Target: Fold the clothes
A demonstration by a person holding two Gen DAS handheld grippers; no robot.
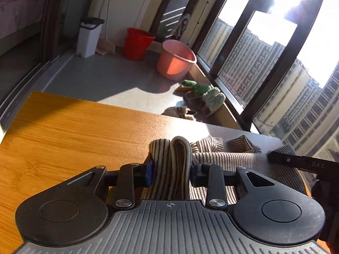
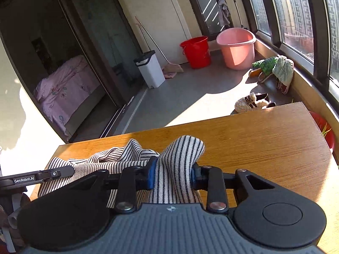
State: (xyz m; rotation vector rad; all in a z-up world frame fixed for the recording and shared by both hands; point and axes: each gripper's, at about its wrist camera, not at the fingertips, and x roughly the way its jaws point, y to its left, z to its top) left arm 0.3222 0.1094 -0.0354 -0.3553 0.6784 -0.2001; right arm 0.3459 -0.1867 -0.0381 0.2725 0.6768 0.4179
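The left gripper and right gripper each pinch a bunched end of the striped garment, which sags between them over the wooden table, probably so it can be spread for folding.

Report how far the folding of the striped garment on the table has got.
Early stage. Done: nothing looks folded; the striped garment lies bunched on the wooden table. In hand: the left claw and right claw are each shut on a pinched bunch of it. Left: spreading it flat, making the folds, setting it down neat.
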